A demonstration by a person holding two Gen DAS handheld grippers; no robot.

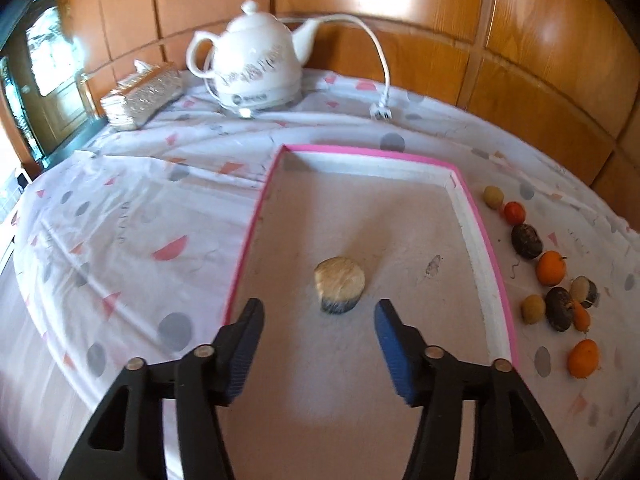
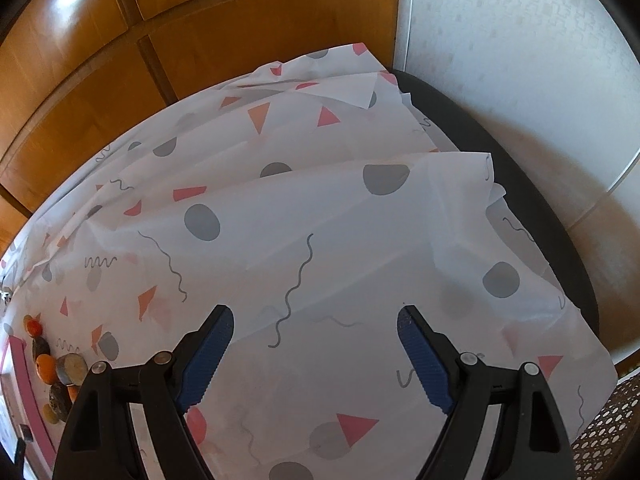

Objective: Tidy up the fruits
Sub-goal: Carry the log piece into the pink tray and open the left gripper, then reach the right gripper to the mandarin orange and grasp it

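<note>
While the left gripper (image 1: 319, 312) hovers over the pink-rimmed tray (image 1: 482, 236) with its jaws spread wide and holding nothing, a cut fruit piece (image 1: 339, 283) with a pale tan face and a dark skin lies on the tray floor just ahead of the fingertips, centred in the gap between them but not touching either blue pad. To the right of the tray, on the patterned tablecloth (image 1: 132, 220), the other fruits sit in a loose line: a yellowish round fruit (image 1: 493, 196), a small red fruit (image 1: 514, 212), a dark fruit (image 1: 526, 241), an orange (image 1: 551, 267), another cut half (image 1: 584, 291), and further dark, yellowish and orange pieces nearer the camera. A white teapot (image 1: 256, 60) with its cord and a tissue box (image 1: 140, 98) stand at the far side of the table.

The right gripper (image 2: 315, 320) hangs above bare tablecloth, its jaws likewise wide apart and empty. Its view catches the fruit cluster (image 2: 52, 368) well off to its left, beside the tray's pink edge (image 2: 24, 372).
</note>
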